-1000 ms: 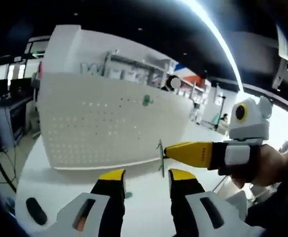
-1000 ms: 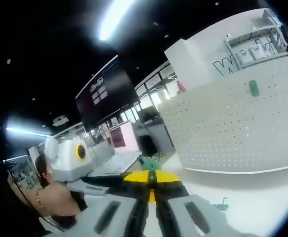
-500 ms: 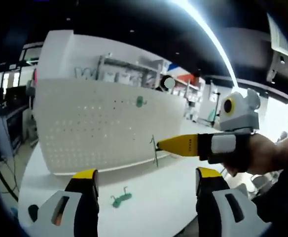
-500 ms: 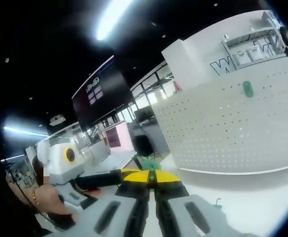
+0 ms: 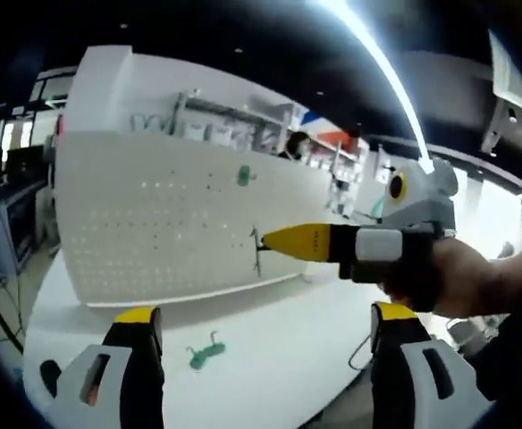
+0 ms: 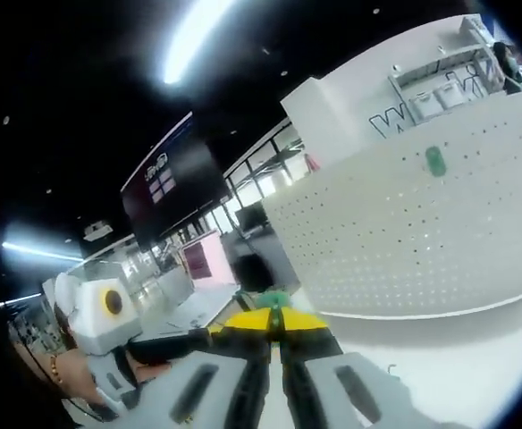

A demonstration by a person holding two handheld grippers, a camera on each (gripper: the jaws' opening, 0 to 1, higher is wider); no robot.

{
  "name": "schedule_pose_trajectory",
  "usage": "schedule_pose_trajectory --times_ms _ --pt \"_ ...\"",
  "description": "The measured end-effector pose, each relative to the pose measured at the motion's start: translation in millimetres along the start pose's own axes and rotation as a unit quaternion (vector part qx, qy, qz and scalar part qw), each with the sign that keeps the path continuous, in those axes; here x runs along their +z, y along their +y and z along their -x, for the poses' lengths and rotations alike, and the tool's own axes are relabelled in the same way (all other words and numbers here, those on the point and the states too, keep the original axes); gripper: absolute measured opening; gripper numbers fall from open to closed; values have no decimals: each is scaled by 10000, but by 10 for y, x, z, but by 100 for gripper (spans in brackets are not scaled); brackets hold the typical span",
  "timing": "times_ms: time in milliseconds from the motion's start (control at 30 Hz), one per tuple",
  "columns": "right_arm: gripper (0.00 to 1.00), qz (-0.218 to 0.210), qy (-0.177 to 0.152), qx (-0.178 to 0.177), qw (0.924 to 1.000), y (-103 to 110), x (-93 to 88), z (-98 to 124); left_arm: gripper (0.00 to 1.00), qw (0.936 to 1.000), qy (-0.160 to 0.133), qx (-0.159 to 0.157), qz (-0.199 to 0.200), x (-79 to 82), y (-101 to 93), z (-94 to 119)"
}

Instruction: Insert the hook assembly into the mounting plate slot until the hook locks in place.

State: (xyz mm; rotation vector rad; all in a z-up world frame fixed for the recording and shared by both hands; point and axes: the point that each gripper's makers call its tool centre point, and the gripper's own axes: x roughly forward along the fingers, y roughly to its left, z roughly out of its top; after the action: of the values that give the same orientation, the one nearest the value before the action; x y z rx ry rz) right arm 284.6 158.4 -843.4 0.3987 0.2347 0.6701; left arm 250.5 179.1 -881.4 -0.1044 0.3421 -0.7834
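Right gripper [image 5: 270, 242] pinches a green hook [image 6: 274, 298]; left gripper [image 5: 265, 326] jaws wide near the pegboard [image 5: 154, 223]

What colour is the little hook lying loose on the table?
Green. The loose hook lies on the white table, clearest in the left gripper view.

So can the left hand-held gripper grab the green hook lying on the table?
Probably yes. The left hand-held gripper is open, and the green hook lies on the bare white table between its jaws, with nothing in between.
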Motion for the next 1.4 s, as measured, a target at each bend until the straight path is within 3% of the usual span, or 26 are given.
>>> schedule_pose_trajectory --times_ms 367,567,833,900,1067,1400 --pt "0 -89 -38 -99 9999 -155 44 -93 100 10000 6 23 10 27 32 -4" --pt "0 83 -230 -309 9992 -366 255 -151 100 9998 -43 139 -130 74 87 20" --pt "0 179 -566 -583 9965 -654 581 -231 100 9996 56 218 -159 12 154 32" --pt "0 486 -647 -772 9937 -762 680 -240 99 9996 68 237 -151 1 163 37" --pt "0 620 -774 -887 9911 -889 840 -295 98 9995 114 297 -92 -49 218 30" --pt "0 876 -1028 -1452 9801 -1386 1125 -287 98 9991 133 398 -9 -82 311 42"
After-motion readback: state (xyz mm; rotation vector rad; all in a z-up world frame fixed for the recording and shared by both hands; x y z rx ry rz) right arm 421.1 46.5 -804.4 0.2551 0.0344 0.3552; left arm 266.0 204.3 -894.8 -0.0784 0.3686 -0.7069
